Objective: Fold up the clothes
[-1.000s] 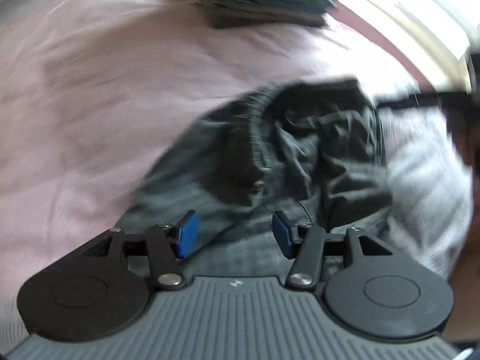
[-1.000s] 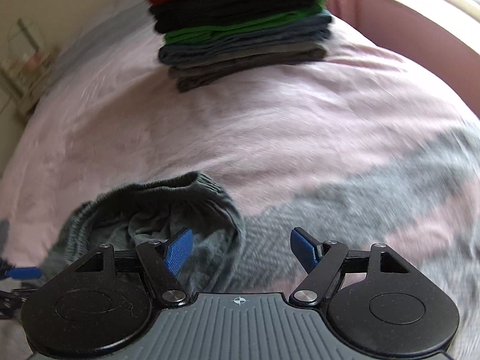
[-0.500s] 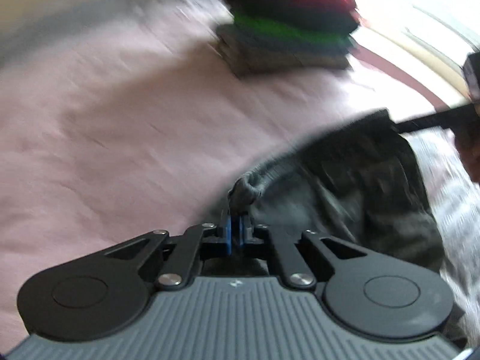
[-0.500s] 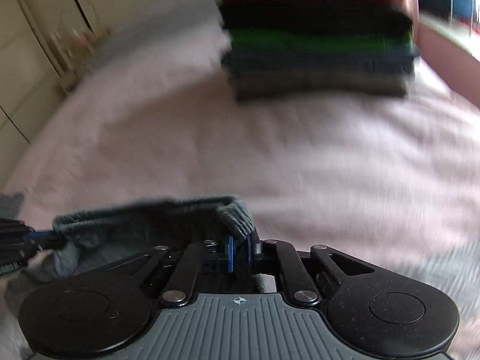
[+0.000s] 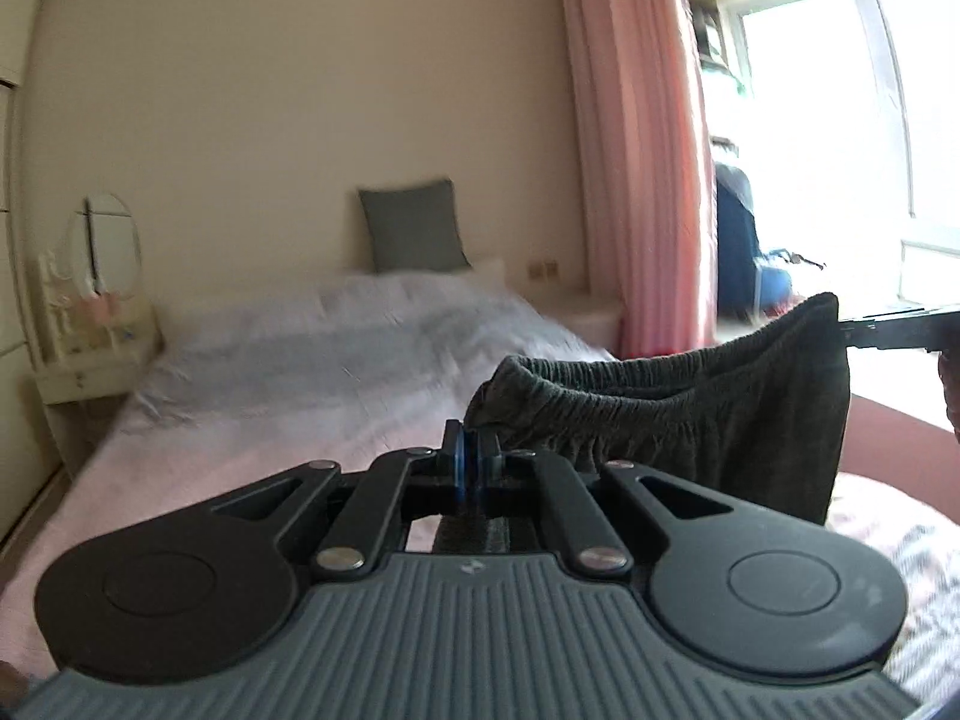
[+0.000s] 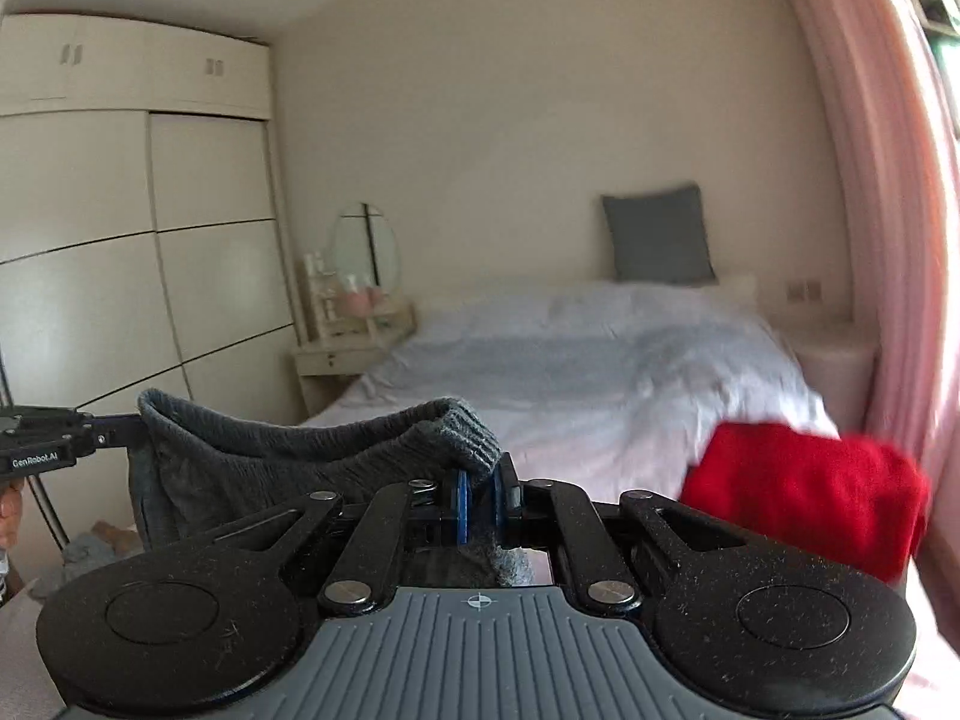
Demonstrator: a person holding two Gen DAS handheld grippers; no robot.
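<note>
Above the pink-sheeted bed (image 5: 252, 420), the dark grey knit trousers with the elastic waistband (image 5: 690, 420) hang stretched between the left tool (image 5: 472, 468) and right tool (image 6: 480, 504), each clamped on a waistband corner.

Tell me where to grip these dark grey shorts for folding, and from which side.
Grip the elastic waistband of the dark grey shorts at its two outer corners, one from each side. The left gripper and right gripper are each shut on a corner, so the gathered band hangs between them and the fabric hangs below.
</note>
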